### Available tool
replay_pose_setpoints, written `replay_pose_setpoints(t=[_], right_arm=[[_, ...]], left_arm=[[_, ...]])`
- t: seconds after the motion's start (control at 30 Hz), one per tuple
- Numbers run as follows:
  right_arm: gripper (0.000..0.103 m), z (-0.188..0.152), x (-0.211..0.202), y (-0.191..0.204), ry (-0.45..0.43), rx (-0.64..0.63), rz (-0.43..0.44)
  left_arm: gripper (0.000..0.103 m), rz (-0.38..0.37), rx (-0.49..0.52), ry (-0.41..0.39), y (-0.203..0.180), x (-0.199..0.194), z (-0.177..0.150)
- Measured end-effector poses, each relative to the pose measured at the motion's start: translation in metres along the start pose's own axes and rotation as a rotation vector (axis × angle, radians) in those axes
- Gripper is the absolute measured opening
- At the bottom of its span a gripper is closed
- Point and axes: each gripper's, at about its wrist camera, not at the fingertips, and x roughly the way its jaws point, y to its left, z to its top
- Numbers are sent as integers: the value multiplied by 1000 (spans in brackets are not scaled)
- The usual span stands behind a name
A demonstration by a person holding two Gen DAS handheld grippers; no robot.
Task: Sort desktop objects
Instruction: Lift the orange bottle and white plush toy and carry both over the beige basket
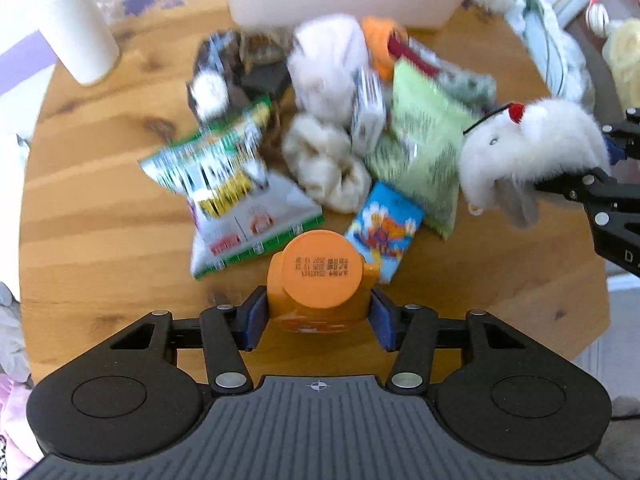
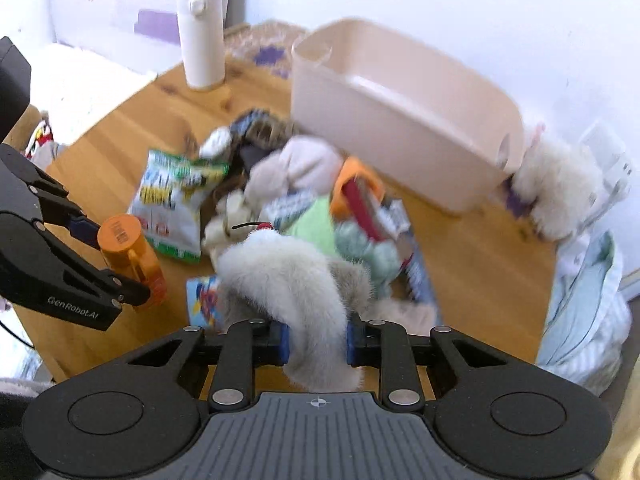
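My left gripper is shut on a small orange bottle with an orange lid, its blue pads pressing on both sides, lifted above the round wooden table. The right wrist view shows the same bottle in the left gripper at the left. My right gripper is shut on a white furry plush toy with a red nose, which hangs over its jaws. In the left wrist view that plush toy sits in the right gripper at the right edge. A pale pink bin stands behind the pile.
A heap lies mid-table: a green-and-white snack bag, a blue packet, a green packet, cream fluffy items and an orange item. A white flask stands at the back left. Fluffy fabric and bags crowd the right edge.
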Motion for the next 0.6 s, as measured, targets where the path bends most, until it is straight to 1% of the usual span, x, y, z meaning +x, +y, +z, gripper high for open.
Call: replay_pose_setpoints(t=[0.03, 0.07, 0.1, 0.17, 0.33, 0.6], right_arm=[[23, 4, -4, -1, -14, -6, -1], [23, 6, -7, -1, -27, -12, 0], [23, 10, -11, -2, -38, -16, 2], [23, 15, -19, -4, -54, -28, 4], [23, 23, -24, -10, -93, -49, -8], [23, 47, -30, -45, -145, -22, -52]], left_arm=[[54, 3, -2, -17, 0, -6, 4], [54, 4, -5, -33, 1, -3, 11], [54, 3, -7, -49, 2, -7, 9], [54, -2, -9, -74, 3, -13, 20], [54, -7, -27, -133, 0, -31, 32], [54, 8, -19, -198, -4, -54, 57]])
